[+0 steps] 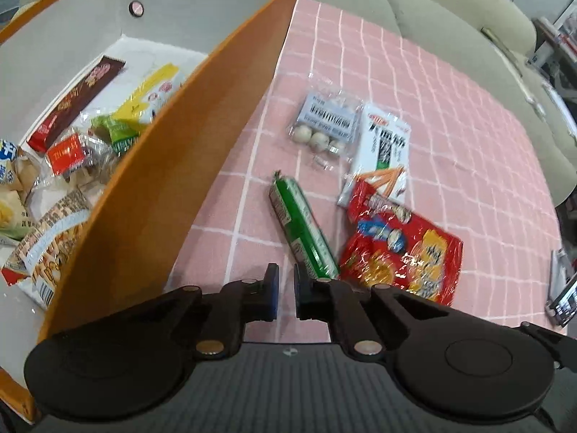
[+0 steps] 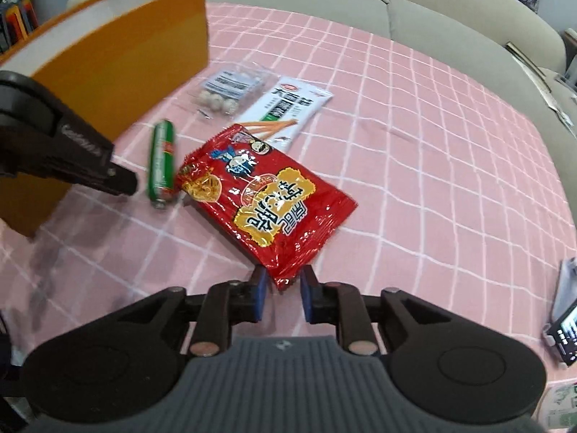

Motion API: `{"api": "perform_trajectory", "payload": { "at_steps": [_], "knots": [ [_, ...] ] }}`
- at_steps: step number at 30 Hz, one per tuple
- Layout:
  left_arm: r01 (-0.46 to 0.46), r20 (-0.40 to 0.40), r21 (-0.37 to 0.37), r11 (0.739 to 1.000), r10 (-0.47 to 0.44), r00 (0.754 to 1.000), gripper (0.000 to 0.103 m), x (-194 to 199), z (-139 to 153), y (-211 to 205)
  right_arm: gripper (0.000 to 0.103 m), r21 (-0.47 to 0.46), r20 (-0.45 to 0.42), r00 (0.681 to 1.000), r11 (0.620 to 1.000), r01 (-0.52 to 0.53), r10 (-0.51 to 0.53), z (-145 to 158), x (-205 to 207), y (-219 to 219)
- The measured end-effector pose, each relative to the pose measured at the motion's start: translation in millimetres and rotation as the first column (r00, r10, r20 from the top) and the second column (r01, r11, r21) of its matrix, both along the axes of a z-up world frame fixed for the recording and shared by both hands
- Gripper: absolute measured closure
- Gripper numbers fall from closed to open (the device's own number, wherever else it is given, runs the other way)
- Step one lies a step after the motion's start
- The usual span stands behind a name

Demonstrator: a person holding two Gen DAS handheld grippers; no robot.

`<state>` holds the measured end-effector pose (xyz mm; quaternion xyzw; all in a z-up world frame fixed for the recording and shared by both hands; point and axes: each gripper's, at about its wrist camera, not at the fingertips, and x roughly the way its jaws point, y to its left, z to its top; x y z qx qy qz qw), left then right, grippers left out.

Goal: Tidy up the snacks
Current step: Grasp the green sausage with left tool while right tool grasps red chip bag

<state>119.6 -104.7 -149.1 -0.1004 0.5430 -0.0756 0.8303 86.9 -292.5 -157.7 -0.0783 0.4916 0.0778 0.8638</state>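
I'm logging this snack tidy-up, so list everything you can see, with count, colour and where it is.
box: one, orange outside, white inside, left on the cloth
snacks in box: several, mixed colours, exact count unclear
green stick pack: one, on the cloth beside the box
red snack bag: one, red and yellow, centre, corner between the right gripper's pads
white pack: one, white and green, behind the red bag
clear ball pack: one, pale balls
tablecloth: pink, white grid
sofa: beige, behind
left gripper: black, shut, empty
right gripper: black
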Motion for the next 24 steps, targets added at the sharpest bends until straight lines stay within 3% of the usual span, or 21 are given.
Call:
{"api": "perform_trajectory", "payload": {
  "at_steps": [2, 6, 10, 13, 17, 24],
  "knots": [
    [-0.008, 0.017, -0.015, 1.0, 0.008, 1.0, 0.079, 1, 6, 1, 0.058, -0.004, 0.031, 0.998, 0.999, -0.048, 0.048, 4, -4, 0],
    [-0.022, 0.044, -0.013, 1.0, 0.022, 0.999, 0.064, 6, 11, 1, 0.038, -0.043, 0.109, 0.977, 0.983, -0.181, 0.185, 13, -5, 6],
    [-0.032, 0.039, 0.003, 0.999, 0.031, 0.999, 0.059, 13, 8, -4, 0.029, -0.09, 0.149, 0.94, 0.951, -0.295, 0.306, 10, 15, 9],
    [-0.034, 0.028, 0.018, 0.999, 0.033, 0.999, 0.057, 18, 4, -7, 0.014, -0.062, 0.135, 0.921, 0.931, -0.361, 0.366, 4, 31, 9],
    [-0.028, 0.006, 0.034, 0.999, 0.028, 1.0, 0.057, 23, -1, -10, 0.014, -0.057, 0.106, 0.909, 0.915, -0.399, 0.403, -8, 48, 12],
    [-0.01, -0.015, 0.03, 1.0, 0.01, 1.0, 0.056, 31, -10, -16, 0.014, 0.015, 0.066, 0.927, 0.928, -0.371, 0.37, -21, 64, 9]
  ]
}}
